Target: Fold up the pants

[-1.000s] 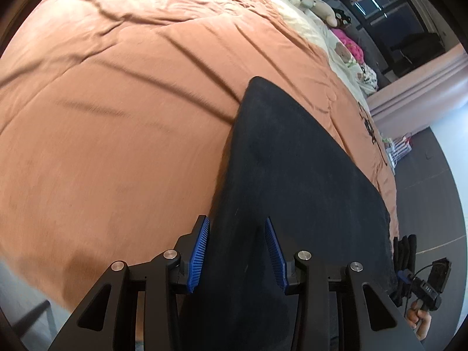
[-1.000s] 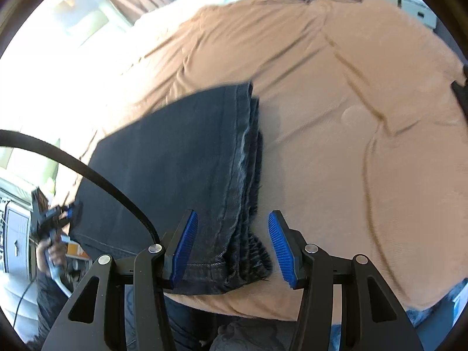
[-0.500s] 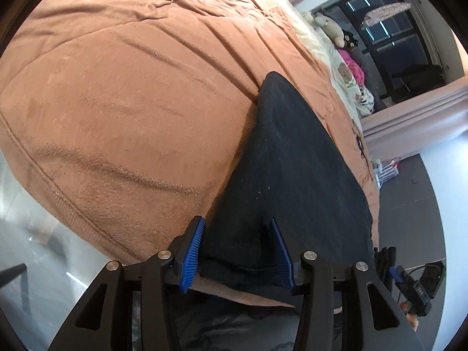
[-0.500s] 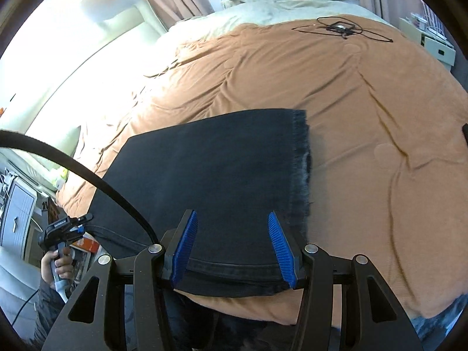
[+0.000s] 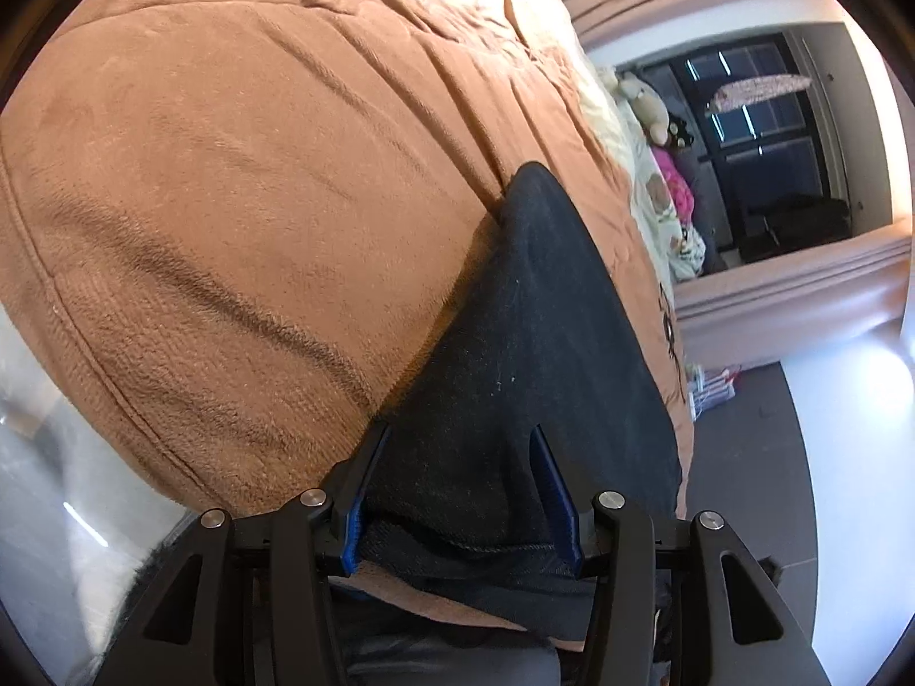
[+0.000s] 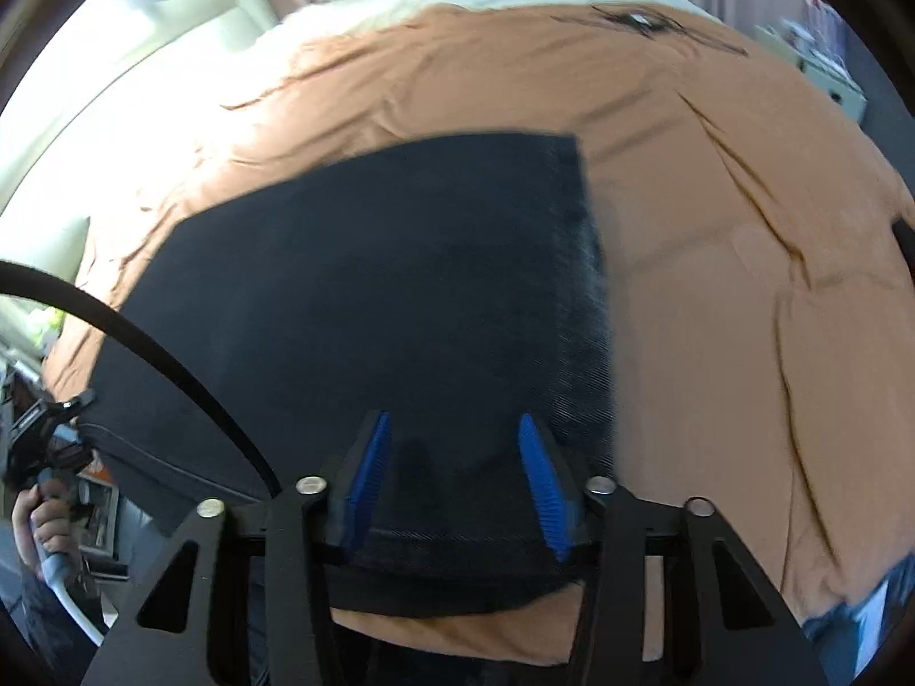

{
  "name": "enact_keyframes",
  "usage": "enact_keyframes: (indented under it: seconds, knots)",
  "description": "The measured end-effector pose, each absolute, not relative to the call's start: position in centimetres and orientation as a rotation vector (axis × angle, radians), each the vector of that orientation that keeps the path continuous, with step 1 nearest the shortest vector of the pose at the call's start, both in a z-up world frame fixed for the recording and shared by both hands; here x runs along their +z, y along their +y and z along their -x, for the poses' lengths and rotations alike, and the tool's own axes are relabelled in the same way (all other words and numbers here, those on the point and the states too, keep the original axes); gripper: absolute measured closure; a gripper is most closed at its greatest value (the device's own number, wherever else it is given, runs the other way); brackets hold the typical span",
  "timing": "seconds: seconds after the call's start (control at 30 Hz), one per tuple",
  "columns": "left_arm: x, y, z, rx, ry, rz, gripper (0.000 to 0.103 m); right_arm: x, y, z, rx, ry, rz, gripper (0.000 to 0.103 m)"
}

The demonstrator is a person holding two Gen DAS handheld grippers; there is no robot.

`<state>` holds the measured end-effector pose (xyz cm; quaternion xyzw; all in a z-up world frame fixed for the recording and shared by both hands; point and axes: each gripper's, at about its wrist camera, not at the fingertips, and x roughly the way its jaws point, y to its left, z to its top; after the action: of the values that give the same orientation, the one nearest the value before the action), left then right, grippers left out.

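The left gripper [image 5: 457,491], jaws apart, straddles the near edge of the dark pants [image 5: 549,331], which lie folded on the orange blanket [image 5: 240,183] toward 1 o'clock. The right gripper [image 6: 452,491], also parted, frames the same pants [image 6: 366,297] at 12 o'clock. Both hold nothing; a shallow bite risks catching only the top layer, spilling the fold.
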<state>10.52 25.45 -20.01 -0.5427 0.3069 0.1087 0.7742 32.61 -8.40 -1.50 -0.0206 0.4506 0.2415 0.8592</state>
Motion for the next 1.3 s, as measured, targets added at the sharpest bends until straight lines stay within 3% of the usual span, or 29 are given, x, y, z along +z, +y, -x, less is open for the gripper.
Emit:
enact_keyframes:
  seconds: [0.03,0.1,0.23,0.63,1.17,1.3]
  knots:
    - [-20.1,25.5,-10.4,0.249,0.667,1.180,0.071,-2.0,-8.8,-32.6,0.497,0.954,0.030,0.071]
    - [-20.2,25.8,-9.9,0.232,0.648,1.206,0.080,-2.4,-9.2,-32.4,0.491,0.959,0.022,0.076]
    - [-19.1,25.6,-9.5,0.224,0.628,1.189,0.087,-1.9,-8.3,-31.6,0.451,0.967,0.088,0.081]
    - [-16.8,25.2,-10.0,0.215,0.613,1.131,0.087,1.3,1.4,-27.7,0.641,0.922,0.170,0.081]
    - [-16.5,25.5,-10.3,0.189,0.606,1.116,0.087,-3.6,15.4,-26.8,0.744,1.007,0.301,0.081]
    - [-16.7,25.4,-10.2,0.182,0.599,1.128,0.087,-4.2,16.2,-26.0,0.771,1.028,0.304,0.088]
